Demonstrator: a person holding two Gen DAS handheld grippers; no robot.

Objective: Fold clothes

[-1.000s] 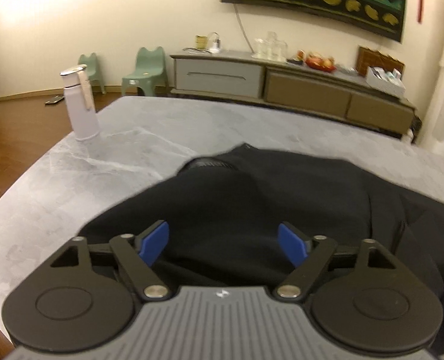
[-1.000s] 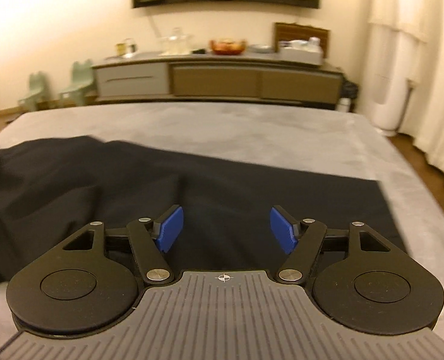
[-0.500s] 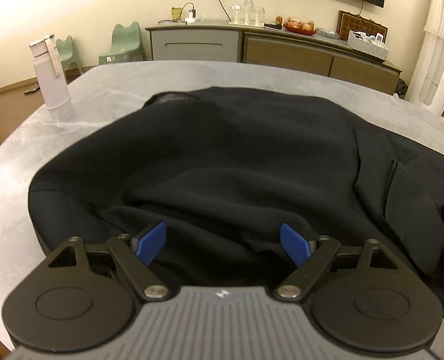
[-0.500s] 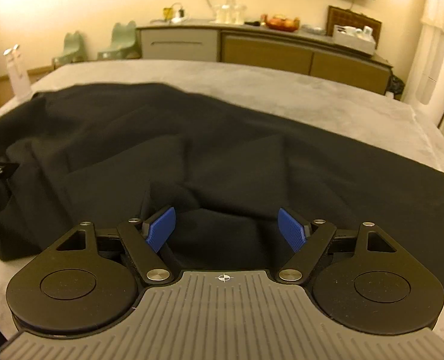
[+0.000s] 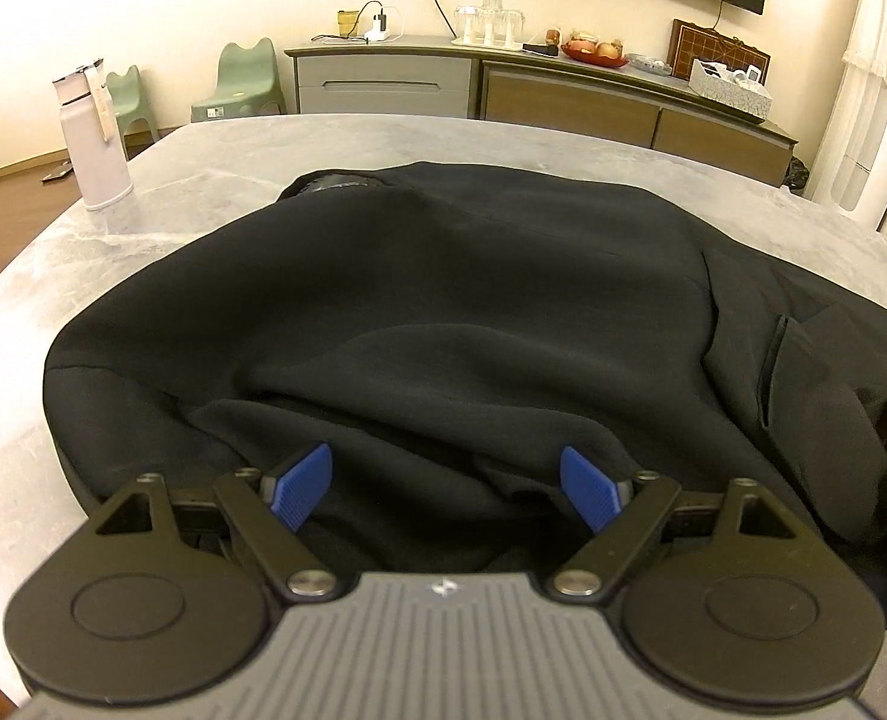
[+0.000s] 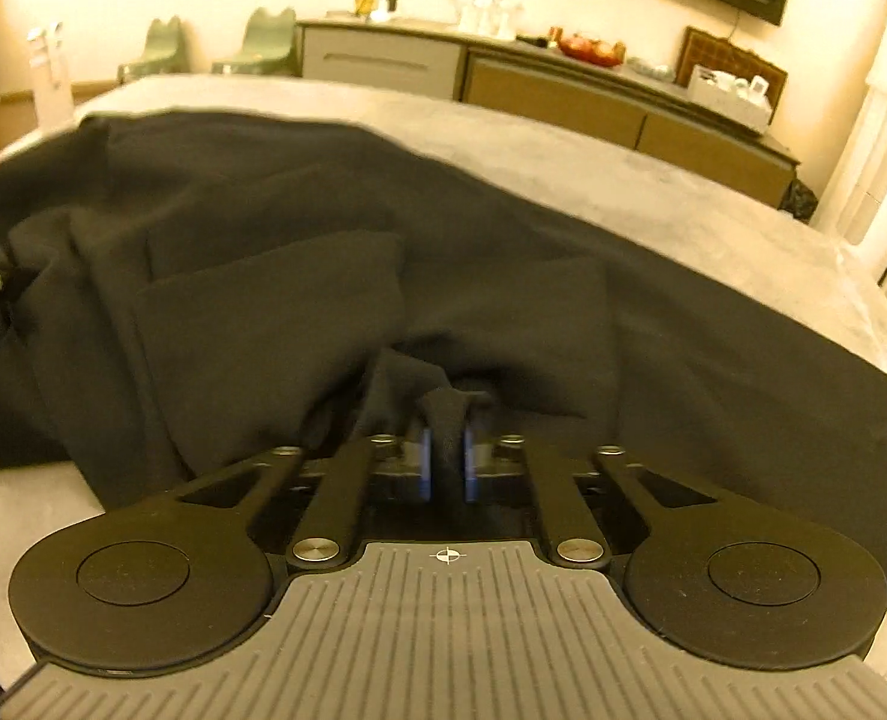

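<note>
On the grey table a black garment is spread, rumpled. The right gripper has just been closed – a fold is pinched. The left gripper is held spread above the cloth. A thin pinch may be lost – lifted one-sided, the cloth bunches.

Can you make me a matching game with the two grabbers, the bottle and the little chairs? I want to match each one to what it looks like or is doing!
Things:
1. left gripper
2. right gripper
3. tall white bottle with a lid
4. small green plastic chairs

States or places:
A. standing upright on the grey marble table, far left
B. blue fingers pinched on a fold of the black garment
C. on the floor by the wall, behind the table
D. blue fingers wide apart above the black cloth

Pairs: 1-D, 2-B, 3-A, 4-C
</note>
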